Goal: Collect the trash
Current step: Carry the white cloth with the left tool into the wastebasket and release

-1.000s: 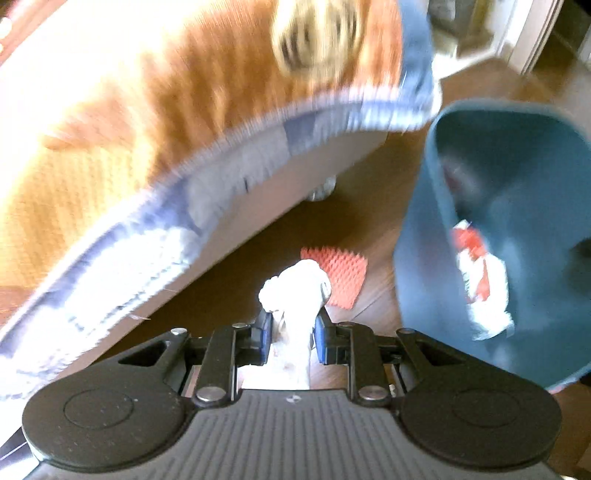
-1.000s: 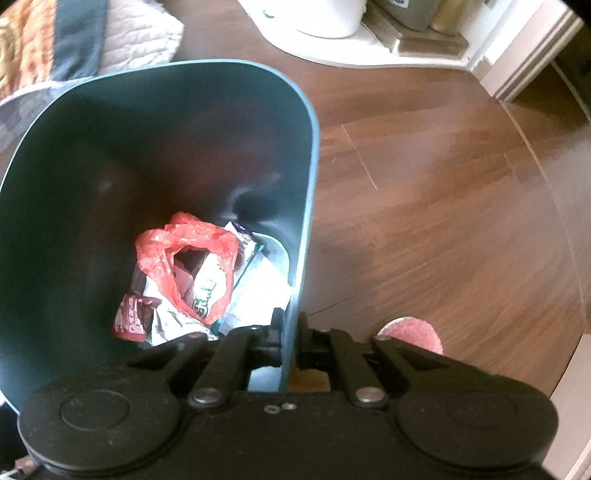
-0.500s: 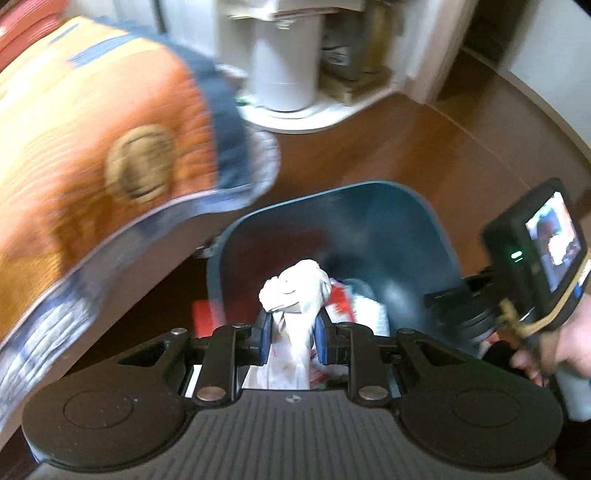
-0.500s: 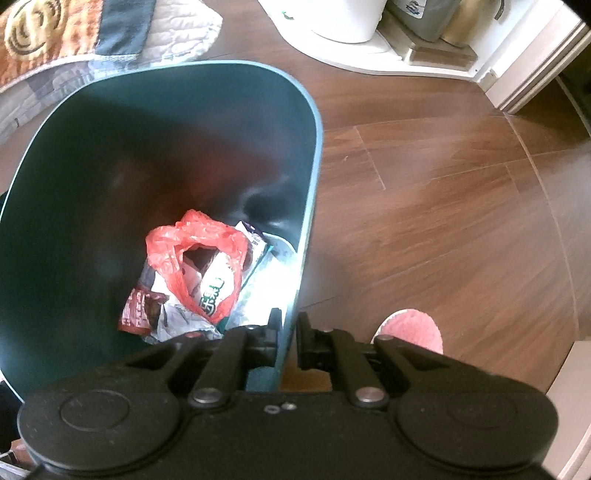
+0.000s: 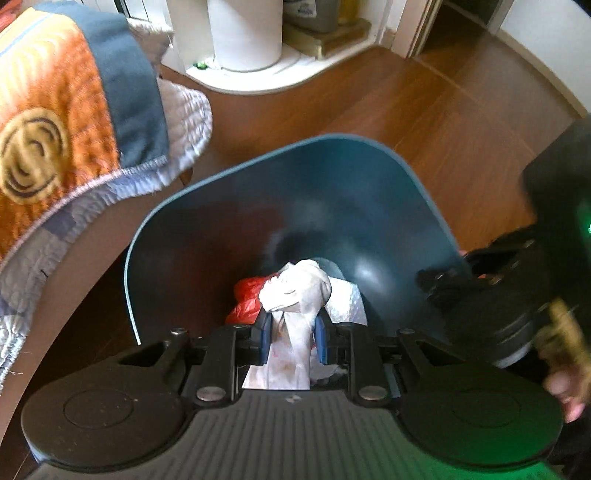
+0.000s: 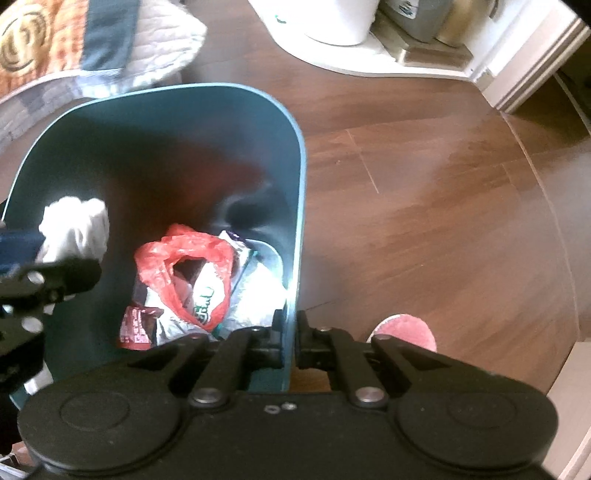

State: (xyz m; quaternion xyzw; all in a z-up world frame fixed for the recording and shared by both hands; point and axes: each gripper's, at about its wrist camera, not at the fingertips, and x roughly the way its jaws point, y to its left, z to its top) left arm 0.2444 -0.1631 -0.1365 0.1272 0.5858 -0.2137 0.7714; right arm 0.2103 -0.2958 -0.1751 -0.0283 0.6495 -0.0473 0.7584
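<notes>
A dark teal trash bin (image 5: pixel 369 177) stands open on the wooden floor, also in the right wrist view (image 6: pixel 236 110). Inside lie a red plastic bag (image 6: pixel 184 251) and several wrappers. My left gripper (image 5: pixel 293 332) is shut on a crumpled white tissue (image 5: pixel 295 291) and holds it over the bin's mouth; the tissue also shows in the right wrist view (image 6: pixel 75 229). My right gripper (image 6: pixel 290 336) is shut on the bin's right rim. It shows at the right in the left wrist view (image 5: pixel 436 280).
A bed with an orange and blue quilt (image 5: pixel 66 122) overhangs at the left, close to the bin. A white platform with a white cylinder (image 5: pixel 243 33) stands at the back. A pink slipper (image 6: pixel 406 328) lies on the floor right of the bin.
My left gripper has swung from the floor beside the bed to above the bin, carrying the tissue. The right gripper has kept its hold on the rim.
</notes>
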